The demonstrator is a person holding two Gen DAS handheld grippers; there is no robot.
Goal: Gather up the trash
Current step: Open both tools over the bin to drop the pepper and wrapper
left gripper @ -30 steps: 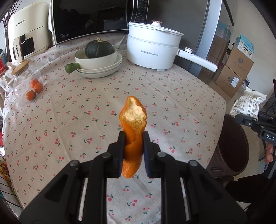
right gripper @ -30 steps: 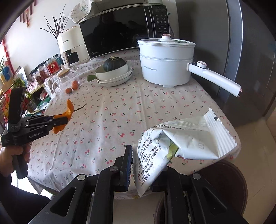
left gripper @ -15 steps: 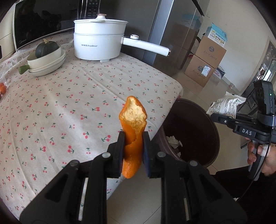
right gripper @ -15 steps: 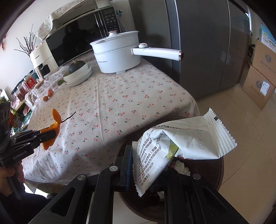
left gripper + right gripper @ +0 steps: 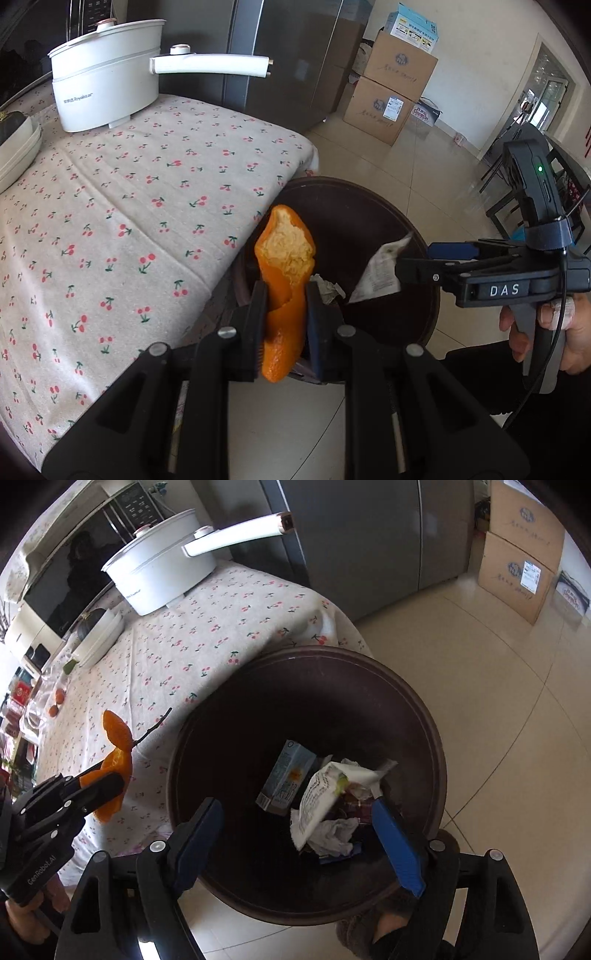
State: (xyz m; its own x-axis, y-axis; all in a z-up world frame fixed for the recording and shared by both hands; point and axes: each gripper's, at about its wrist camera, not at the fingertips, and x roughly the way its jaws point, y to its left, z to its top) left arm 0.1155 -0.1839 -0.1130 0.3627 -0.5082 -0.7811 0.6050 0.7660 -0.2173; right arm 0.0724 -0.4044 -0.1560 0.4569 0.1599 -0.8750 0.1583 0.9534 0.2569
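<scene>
My left gripper [image 5: 286,314] pinches the orange peel [image 5: 284,280] upright, over the near rim of the brown bin [image 5: 424,716]. My right gripper [image 5: 295,834] has just spread its jaws above the bin; the white wrapper [image 5: 321,797] lies free inside among other trash. Beyond, the bin sits at the corner of the table [image 5: 129,206].

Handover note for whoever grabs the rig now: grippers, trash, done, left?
Left gripper: shut on the orange peel, held by the table edge, not yet over the bin.
Right gripper: jaws have just been opening above the bin, nothing between them.
Done: snack wrapper is in the bin with a carton and tissues.
Left: drop the peel in.
</scene>
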